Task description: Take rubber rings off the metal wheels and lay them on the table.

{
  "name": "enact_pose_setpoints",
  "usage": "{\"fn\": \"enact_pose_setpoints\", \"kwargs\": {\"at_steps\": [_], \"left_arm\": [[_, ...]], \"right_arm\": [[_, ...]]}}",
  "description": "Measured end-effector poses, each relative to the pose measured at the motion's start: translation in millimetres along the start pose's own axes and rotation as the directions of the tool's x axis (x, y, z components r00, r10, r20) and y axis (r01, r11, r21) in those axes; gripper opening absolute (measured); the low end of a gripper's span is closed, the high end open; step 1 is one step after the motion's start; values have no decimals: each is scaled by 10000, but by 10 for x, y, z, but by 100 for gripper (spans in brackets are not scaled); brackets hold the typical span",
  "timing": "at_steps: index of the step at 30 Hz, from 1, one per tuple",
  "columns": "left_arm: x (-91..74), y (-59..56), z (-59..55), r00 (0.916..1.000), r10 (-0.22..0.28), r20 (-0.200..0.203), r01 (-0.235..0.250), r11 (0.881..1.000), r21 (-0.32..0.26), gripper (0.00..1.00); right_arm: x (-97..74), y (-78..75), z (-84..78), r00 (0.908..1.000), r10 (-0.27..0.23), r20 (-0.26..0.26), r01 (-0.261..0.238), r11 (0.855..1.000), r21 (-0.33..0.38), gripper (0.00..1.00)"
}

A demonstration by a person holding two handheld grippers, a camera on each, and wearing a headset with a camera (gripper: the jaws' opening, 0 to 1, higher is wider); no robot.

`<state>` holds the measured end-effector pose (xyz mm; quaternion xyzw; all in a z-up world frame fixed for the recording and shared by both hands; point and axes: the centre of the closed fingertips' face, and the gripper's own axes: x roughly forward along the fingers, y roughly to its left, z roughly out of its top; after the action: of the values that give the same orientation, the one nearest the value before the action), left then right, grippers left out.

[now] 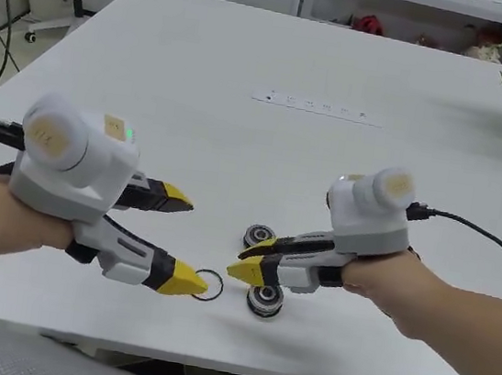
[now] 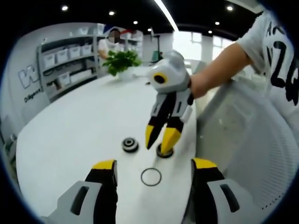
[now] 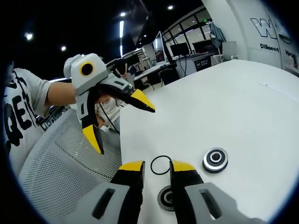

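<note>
Left claw (image 1: 181,238) spread wide beside a thin black rubber ring (image 1: 207,285); right claw (image 1: 254,257) narrowly parted just above a round metal wheel (image 1: 265,301).

wall sign (image 3: 271,37): large "W" | "Diligent" beneath | rest illegible

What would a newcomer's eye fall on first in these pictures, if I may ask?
Two yellow-tipped grippers meet near the front edge of the white table: the left gripper with jaws spread wide, the right gripper with jaws narrow, tipped down over a metal wheel. Between them a thin black rubber ring lies loose on the table, and a second wheel sits just behind.
</note>
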<state>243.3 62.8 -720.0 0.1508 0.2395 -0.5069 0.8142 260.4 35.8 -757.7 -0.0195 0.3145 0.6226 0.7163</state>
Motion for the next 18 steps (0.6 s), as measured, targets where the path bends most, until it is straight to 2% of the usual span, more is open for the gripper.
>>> {"fn": "enact_pose_setpoints", "kwargs": {"at_steps": [8, 18], "left_arm": [[89, -10, 107, 9998, -159, 78, 158, 9998, 109, 64], [215, -12, 170, 9995, -304, 75, 303, 9995, 128, 62]], "right_arm": [[-232, -101, 12, 9989, -310, 342, 303, 9993, 196, 19], [-403, -186, -22, 9980, -479, 414, 473, 9988, 159, 19]]}}
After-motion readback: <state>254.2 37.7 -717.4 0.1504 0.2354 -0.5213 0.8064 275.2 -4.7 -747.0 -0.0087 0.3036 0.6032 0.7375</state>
